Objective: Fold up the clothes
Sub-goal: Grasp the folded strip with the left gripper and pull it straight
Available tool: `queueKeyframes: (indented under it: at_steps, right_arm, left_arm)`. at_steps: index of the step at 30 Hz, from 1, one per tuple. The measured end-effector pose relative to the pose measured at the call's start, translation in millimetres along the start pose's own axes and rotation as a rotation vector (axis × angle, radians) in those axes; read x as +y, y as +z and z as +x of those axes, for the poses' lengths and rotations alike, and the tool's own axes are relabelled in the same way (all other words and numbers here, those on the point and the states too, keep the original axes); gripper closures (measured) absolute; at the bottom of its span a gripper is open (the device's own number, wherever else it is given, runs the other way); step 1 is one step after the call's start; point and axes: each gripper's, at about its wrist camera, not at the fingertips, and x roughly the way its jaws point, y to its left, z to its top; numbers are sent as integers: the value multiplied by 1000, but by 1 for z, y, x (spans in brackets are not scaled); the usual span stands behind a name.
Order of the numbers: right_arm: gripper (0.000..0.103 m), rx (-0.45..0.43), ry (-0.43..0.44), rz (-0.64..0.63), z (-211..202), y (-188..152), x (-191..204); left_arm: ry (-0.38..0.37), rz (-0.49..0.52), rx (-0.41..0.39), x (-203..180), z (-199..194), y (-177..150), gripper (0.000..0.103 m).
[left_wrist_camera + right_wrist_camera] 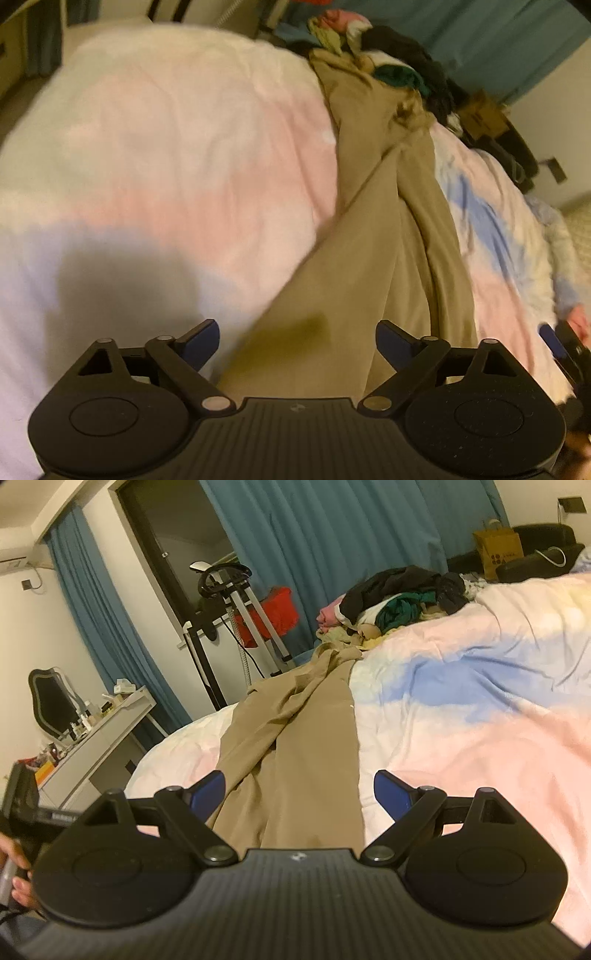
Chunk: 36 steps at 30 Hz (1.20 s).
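Observation:
A pair of tan trousers (384,229) lies stretched lengthwise on the bed, its legs running from the near edge toward the far clothes pile. My left gripper (297,341) is open just above the near end of the trousers, blue fingertips spread either side of the cloth. In the right wrist view the same trousers (295,738) run away from my right gripper (299,792), which is also open over their near end. Nothing sits between either pair of fingers. The left wrist view is blurred.
A pink, white and blue bedspread (480,709) covers the bed. A heap of mixed clothes (399,594) sits at its far end. Beside the bed stand a white desk (96,734), an exercise machine (229,602) and blue curtains (332,535). A hand (18,882) shows at the left.

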Motion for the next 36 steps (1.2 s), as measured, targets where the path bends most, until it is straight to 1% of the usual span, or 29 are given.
queueKeyframes:
  at_steps: [2, 4, 7, 9, 14, 15, 16, 18, 19, 20, 22, 25, 30, 33, 36]
  right_arm:
    - [14, 10, -2, 10, 3, 0, -3]
    - [14, 23, -8, 18, 6, -1, -5]
    - [14, 41, -11, 31, 10, -2, -8]
    - [14, 46, -14, 31, 12, -2, -8]
    - [14, 61, -22, 24, 16, -4, -7]
    - [14, 66, -22, 22, 18, -5, -7]
    - [14, 72, -22, 22, 19, -6, -7]
    - [14, 83, -20, 23, 21, -7, -7]
    - [14, 86, -17, 24, 21, -7, -7]
    - [14, 89, -15, 25, 22, -7, -7]
    - [14, 93, -11, 28, 23, -8, -6]
    - [14, 94, -8, 40, 22, -7, -8]
    - [14, 88, -10, 80, 20, -5, -15]
    - [14, 85, -11, 104, 19, -4, -20]
    - [14, 81, -9, 121, 17, -3, -23]
  left_arm:
    - [-36, 0, 28, 8, 6, -2, 16]
    - [-67, 4, 54, 16, 12, -3, 21]
    - [-55, 42, 89, 16, 22, -5, 25]
    - [-48, 67, 111, 15, 26, -7, 25]
    - [-38, 140, 133, 11, 32, -9, 29]
    - [-38, 166, 139, 9, 32, -10, 31]
    - [-39, 200, 146, 5, 32, -12, 39]
    - [-36, 284, 147, -3, 28, -17, 49]
    - [-28, 317, 145, -5, 26, -19, 58]
    - [-17, 349, 144, -10, 24, -21, 63]
    - [24, 405, 134, -20, 21, -25, 87]
    - [66, 535, 128, -41, 13, -33, 97]
    - [91, 687, 102, -84, -9, -46, 99]
    - [78, 738, 95, -108, -14, -51, 99]
    - [73, 744, 76, -123, -16, -54, 99]
